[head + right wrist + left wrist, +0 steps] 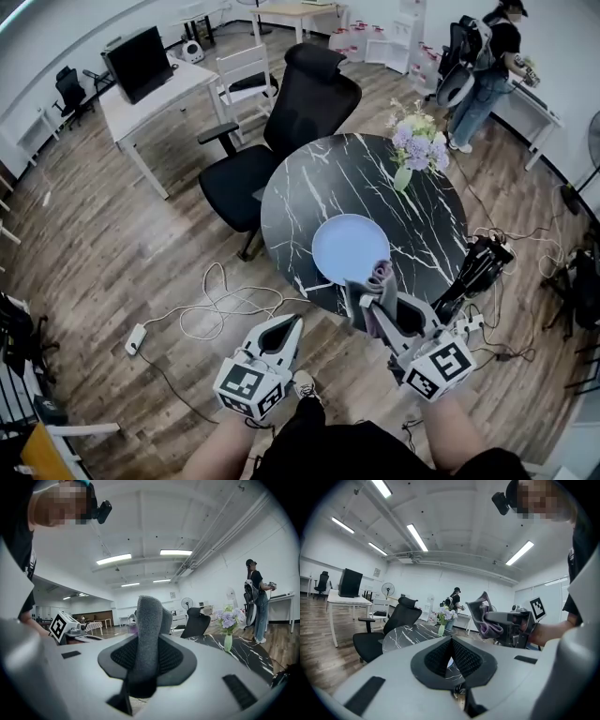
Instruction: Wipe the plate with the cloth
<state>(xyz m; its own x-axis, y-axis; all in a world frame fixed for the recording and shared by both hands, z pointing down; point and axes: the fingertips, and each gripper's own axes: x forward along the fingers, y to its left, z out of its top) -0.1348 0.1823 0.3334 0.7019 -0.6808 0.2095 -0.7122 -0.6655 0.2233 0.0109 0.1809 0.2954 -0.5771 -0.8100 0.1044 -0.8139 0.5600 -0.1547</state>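
A pale blue plate (350,247) lies on the near part of a round black marble table (319,178). My right gripper (370,305) hovers at the table's near edge, just short of the plate, shut on a grey cloth (380,284) that stands up between its jaws. That cloth (149,630) fills the middle of the right gripper view. My left gripper (292,325) is shut and empty, over the floor left of the right one and short of the table. From the left gripper view, its jaws (451,654) are pressed together, and the cloth (483,613) shows to the right.
A vase of flowers (415,148) stands at the table's far right. A black office chair (281,122) is behind the table on its left. White cables (220,305) and a power strip (136,338) lie on the wood floor. A person (487,66) stands at the back right.
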